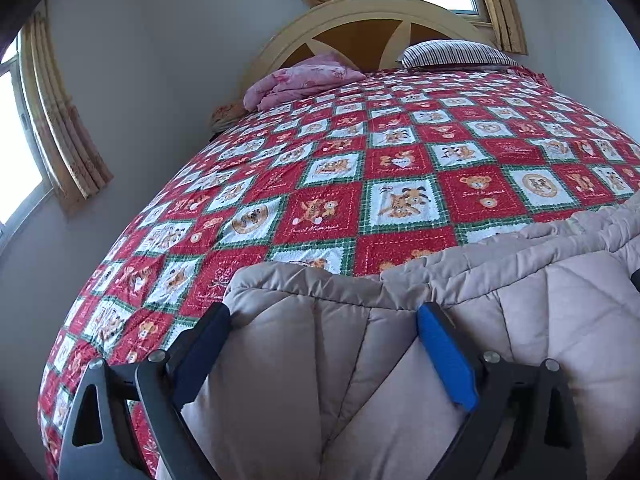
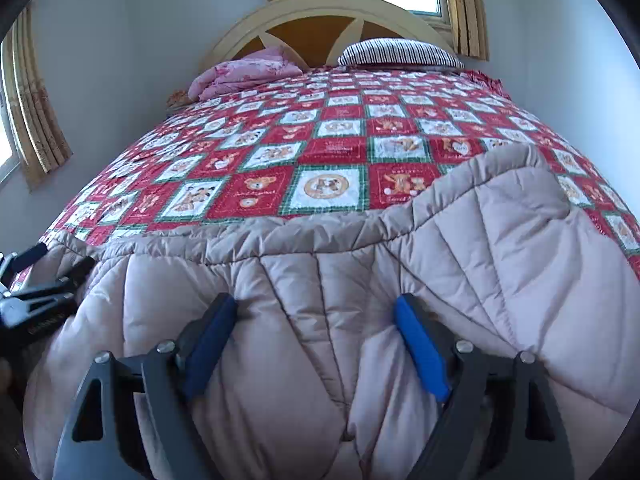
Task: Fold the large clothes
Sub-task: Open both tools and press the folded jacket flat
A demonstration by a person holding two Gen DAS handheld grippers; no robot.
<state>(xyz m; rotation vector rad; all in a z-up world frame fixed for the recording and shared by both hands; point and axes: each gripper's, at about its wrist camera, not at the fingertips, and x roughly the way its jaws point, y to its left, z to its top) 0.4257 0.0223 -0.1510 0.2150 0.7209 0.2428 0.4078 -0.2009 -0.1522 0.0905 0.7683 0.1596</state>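
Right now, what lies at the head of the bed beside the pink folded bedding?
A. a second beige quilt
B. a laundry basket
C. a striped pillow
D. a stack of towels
C: a striped pillow rests against the headboard, right of the pink bedding.

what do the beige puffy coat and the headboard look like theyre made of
Beige puffy coat: looks like a smooth woven synthetic shell over soft filling, going by the stitched quilt lines, puffed panels and faint sheen; the fibre itself can't be told.
Headboard: appears to be wood, a cream-painted arch and spokes over orange-brown panels; no grain is visible, so that is a guess.
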